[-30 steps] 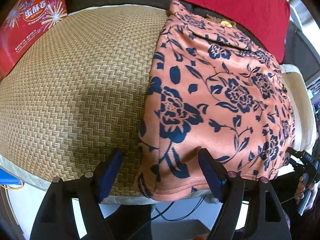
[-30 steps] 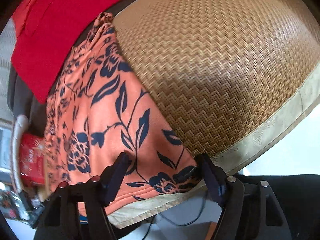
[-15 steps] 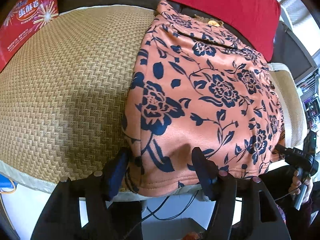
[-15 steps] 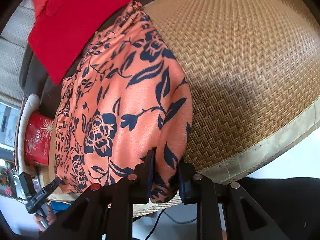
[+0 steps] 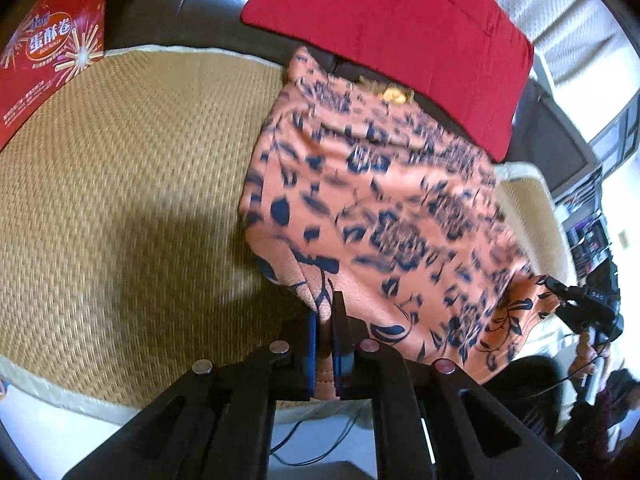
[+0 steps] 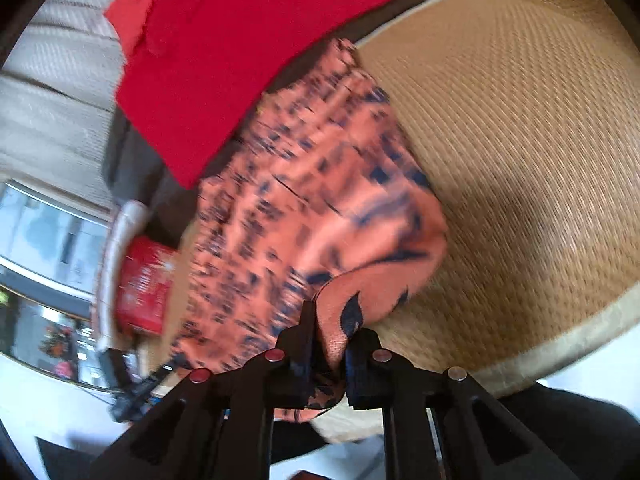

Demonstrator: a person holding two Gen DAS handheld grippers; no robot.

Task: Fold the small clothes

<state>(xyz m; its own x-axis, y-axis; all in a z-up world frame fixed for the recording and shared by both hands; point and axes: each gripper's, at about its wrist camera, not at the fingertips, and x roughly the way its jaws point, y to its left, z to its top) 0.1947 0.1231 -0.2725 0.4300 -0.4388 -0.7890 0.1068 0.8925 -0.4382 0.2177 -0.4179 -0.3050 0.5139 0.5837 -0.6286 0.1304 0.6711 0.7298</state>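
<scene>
The left gripper was clamped on the near hem of the orange floral garment, and the right gripper pinched another bunch of that hem. The cloth, blurred and seemingly lifted off the woven mat, spread from its near edge toward the red cushion.

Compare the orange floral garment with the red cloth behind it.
The orange floral garment is printed with dark blue flowers; the red cloth is plain. The garment lies on the woven mat with its near edge lifted; the red cloth lies farther back on the dark sofa. The left gripper and right gripper are shut on the garment; nothing grips the red cloth. Both are soft fabric.
</scene>
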